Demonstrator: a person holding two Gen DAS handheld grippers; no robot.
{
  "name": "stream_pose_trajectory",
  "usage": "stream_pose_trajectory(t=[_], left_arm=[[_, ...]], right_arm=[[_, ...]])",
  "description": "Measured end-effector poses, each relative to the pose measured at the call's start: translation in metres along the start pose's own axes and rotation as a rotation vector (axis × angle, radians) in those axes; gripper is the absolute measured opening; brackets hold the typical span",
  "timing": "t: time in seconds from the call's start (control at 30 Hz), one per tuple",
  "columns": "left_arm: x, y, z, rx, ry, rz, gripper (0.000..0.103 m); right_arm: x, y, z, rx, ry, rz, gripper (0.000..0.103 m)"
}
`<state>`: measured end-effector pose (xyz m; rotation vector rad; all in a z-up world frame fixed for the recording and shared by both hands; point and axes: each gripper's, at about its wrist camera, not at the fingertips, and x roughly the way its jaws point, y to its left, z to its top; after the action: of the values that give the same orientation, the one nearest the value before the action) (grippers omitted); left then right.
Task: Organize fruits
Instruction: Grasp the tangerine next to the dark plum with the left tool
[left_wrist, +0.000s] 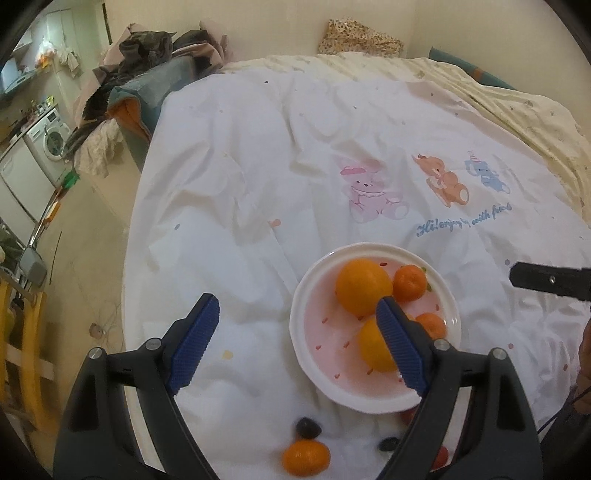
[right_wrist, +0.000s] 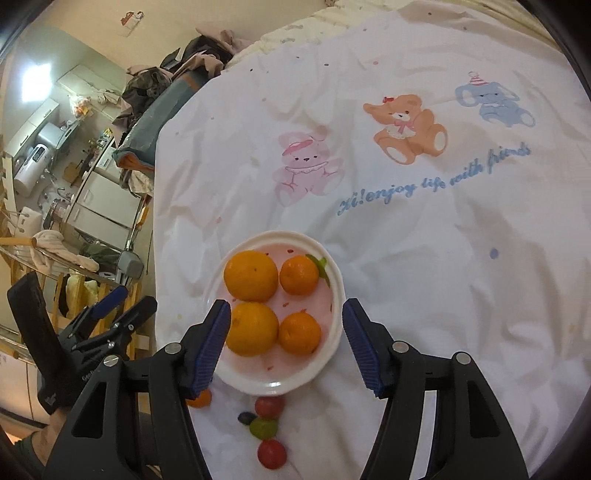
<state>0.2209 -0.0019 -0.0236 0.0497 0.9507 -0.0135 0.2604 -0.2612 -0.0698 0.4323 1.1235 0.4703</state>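
Observation:
A white plate (left_wrist: 306, 295) (right_wrist: 332, 280) with a pink inside sits on the white bed sheet. It holds two big oranges (right_wrist: 251, 275) (right_wrist: 251, 328) and two mandarins (right_wrist: 299, 275) (right_wrist: 299, 332). My right gripper (right_wrist: 287, 310) hovers open above the plate, gripping nothing. My left gripper (left_wrist: 295, 306) is open and empty, wide apart over the plate's left rim and the sheet. Loose on the sheet in front of the plate lie a mandarin (left_wrist: 306, 458) (right_wrist: 199, 398), a dark fruit (left_wrist: 308, 428), two red fruits (right_wrist: 269, 406) (right_wrist: 271, 454) and a green one (right_wrist: 263, 428).
The sheet (right_wrist: 424, 258) with cartoon animals covers a bed. Its left edge (left_wrist: 136, 258) drops to the floor. A pile of clothes (left_wrist: 147, 55) lies at the far left corner and a patterned pillow (left_wrist: 362, 38) at the head. A washing machine (left_wrist: 50, 138) stands beyond.

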Motion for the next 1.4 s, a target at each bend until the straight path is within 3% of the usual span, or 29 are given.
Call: stream_pose_trajectory(t=[0.13, 0.63, 0.83, 1.2, 1.4], left_arm=[[-0.028, 0.007, -0.001, -0.075, -0.043, -0.030, 0.085], [-0.082, 0.001, -0.046, -0.056, -0.058, -0.030, 0.085], [-0.083, -0.008, -0.062, -0.033, -0.044, -0.059, 0.085], [-0.040, 0.009, -0.082, -0.115, 0.117, -0.036, 0.085], [-0.016, 0.021, -0.097, -0.159, 0.250, -0.054, 0.084]], right_arm=[[-0.015, 0.000, -0.015, 0.019, -0.015, 0.016, 0.066], [-0.065, 0.013, -0.071, -0.008, -0.086, 0.019, 0.066], [-0.068, 0.018, -0.095, 0.008, -0.085, 0.043, 0.071], [-0.047, 0.024, -0.110, 0.006, -0.056, -0.024, 0.073], [-0.040, 0.017, -0.108, 0.035, -0.043, -0.047, 0.073]])
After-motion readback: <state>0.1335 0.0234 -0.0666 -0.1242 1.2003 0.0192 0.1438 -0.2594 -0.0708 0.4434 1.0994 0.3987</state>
